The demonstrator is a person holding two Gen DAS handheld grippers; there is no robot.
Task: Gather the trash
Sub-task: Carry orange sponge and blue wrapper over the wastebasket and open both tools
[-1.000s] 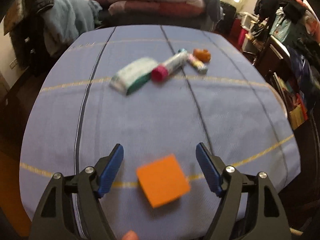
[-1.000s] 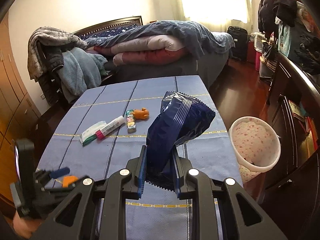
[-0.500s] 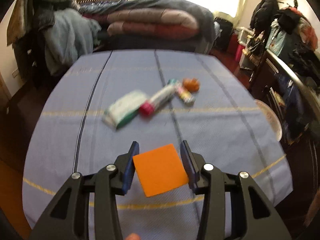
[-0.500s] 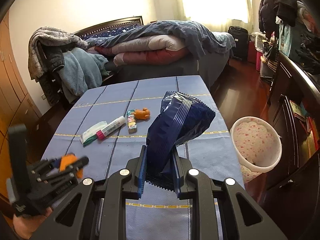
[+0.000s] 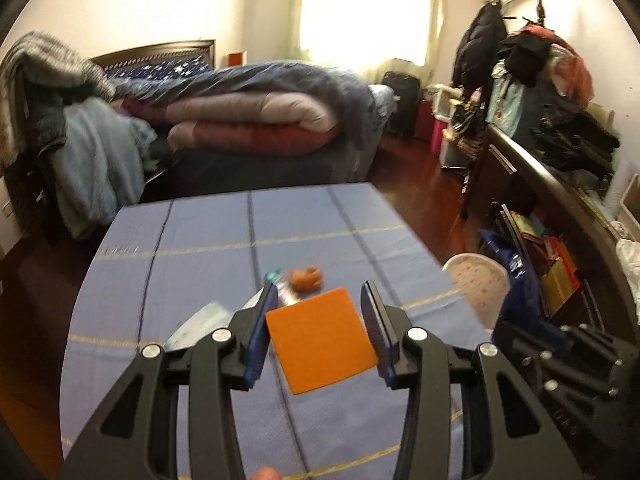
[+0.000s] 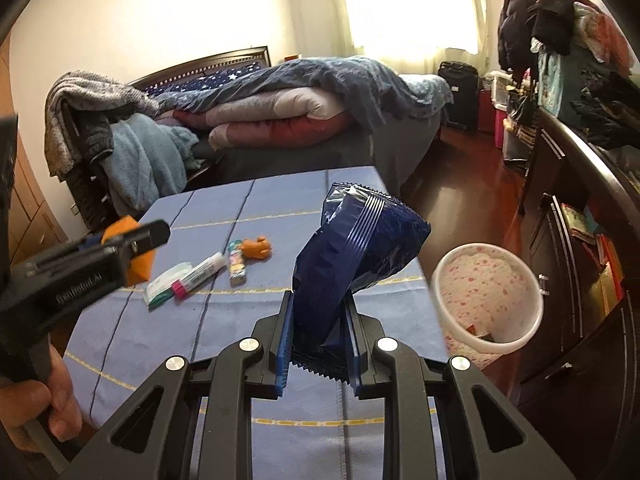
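2 claws loaded: my left claw point(image 5: 318, 326) pinches the flat orange square card point(image 5: 322, 346), my right claw point(image 6: 319, 342) clamps the crinkled dark-blue foil bag point(image 6: 352, 256); I should carry both level past the table's point(image 6: 280, 436) right edge, over the white speckled bin point(image 6: 486, 300).

Orange square point(image 5: 321, 339), dark blue bag point(image 6: 352, 256), white pink-speckled bin point(image 6: 486, 344), blue yellow-lined tablecloth point(image 6: 312, 196)

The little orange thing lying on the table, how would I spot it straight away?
Find the blue tablecloth in front of the bed. Mid-table lies a short row of litter; the orange toy is its far right end, beside a small colourful packet, the only lumpy, rounded piece there.
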